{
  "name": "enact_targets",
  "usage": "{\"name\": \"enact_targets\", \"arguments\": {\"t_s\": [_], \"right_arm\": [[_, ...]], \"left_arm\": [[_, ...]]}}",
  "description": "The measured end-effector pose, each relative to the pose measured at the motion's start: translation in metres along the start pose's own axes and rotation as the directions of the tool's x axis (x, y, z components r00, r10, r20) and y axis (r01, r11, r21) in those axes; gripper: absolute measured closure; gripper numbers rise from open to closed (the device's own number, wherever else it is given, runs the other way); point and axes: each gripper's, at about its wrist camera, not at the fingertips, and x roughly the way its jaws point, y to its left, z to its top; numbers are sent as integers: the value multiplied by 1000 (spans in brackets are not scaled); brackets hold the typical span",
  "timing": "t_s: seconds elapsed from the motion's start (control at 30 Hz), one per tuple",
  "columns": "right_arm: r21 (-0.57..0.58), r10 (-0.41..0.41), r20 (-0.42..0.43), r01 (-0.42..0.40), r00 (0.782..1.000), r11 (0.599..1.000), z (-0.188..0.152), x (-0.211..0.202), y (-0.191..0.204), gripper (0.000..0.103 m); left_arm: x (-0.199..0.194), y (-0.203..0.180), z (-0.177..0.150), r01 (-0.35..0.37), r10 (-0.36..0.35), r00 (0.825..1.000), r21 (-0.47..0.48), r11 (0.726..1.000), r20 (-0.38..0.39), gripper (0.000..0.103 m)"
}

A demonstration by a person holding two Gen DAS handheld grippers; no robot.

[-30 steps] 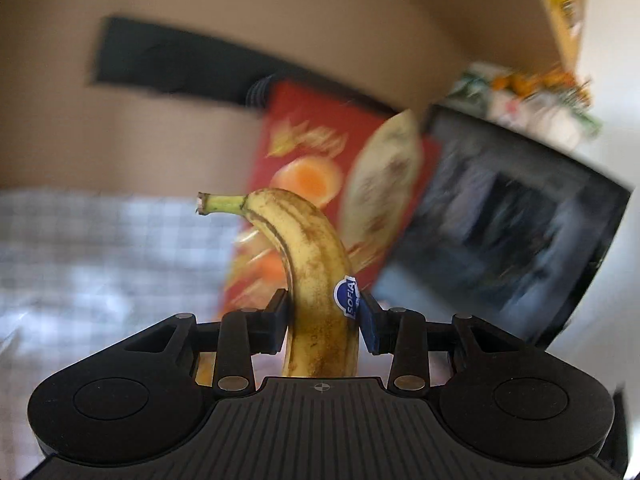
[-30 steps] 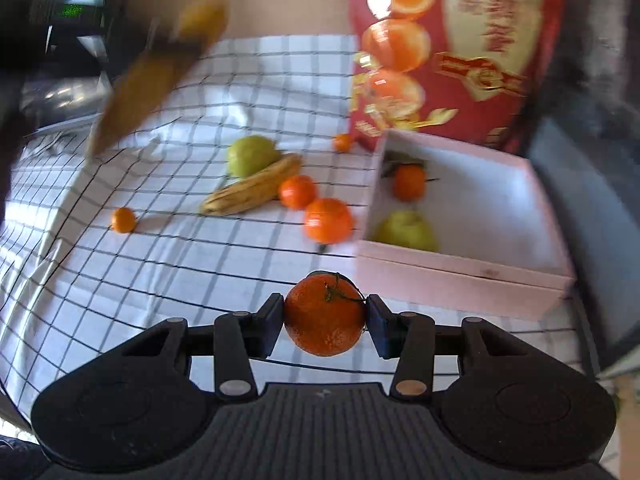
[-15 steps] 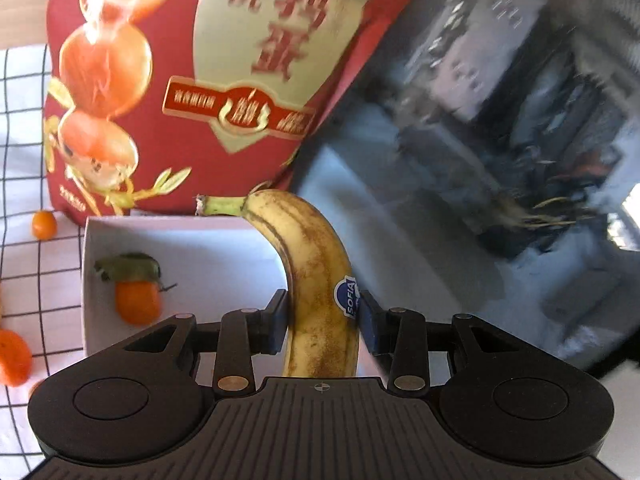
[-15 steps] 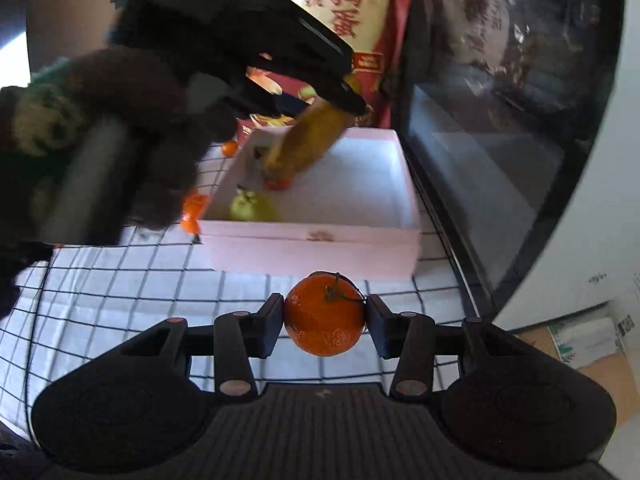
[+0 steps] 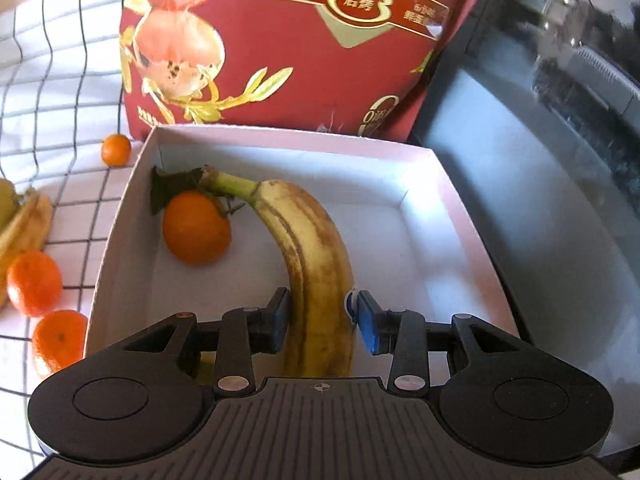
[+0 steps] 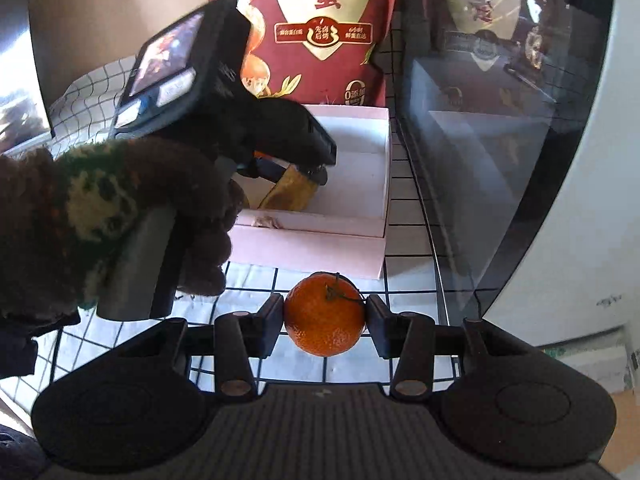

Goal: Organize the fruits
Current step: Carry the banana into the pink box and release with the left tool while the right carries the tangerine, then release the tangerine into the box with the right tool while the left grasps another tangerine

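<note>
Left gripper (image 5: 320, 316), pinching banana (image 5: 312, 256), dropped into pink box (image 5: 452, 216); release next. Right gripper (image 6: 325, 320) clamped tangerine (image 6: 325, 314), waiting near.

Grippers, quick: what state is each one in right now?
Left gripper: shut on the banana, over the pink box.
Right gripper: shut on the tangerine.

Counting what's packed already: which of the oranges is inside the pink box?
Only the leafy orange beside the held banana lies in the pink box; the others sit on the cloth, and one is in the right gripper.
</note>
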Motion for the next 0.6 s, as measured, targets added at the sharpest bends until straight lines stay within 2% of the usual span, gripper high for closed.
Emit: {"name": "enact_targets", "arguments": {"t_s": [0.07,0.1,0.2,0.3,0.4,0.6], "right_arm": [[-9,4,-7,-4,1000,1000,1,4,-1,59],[-11,4,-10,-5,1000,1000,1,5,-1,59],[-20,9,-12,-9,1000,1000,5,7,1,59],[-39,23,15,-22,1000,999,16,6,6,59],[-50,38,49,-36,998,998,33,7,15,59],[-29,86,116,-84,990,996,87,28,48,59]], "left_arm": [[-8,12,3,74,-73,997,-72,995,14,64],[-17,18,3,121,-115,992,-105,987,61,64],[-51,28,3,171,-153,975,-106,980,160,64],[-97,53,3,235,-204,945,-96,967,257,64],[-135,91,-7,210,-168,935,-106,972,313,64],[-171,170,-48,130,-66,954,-204,970,293,64]]}}
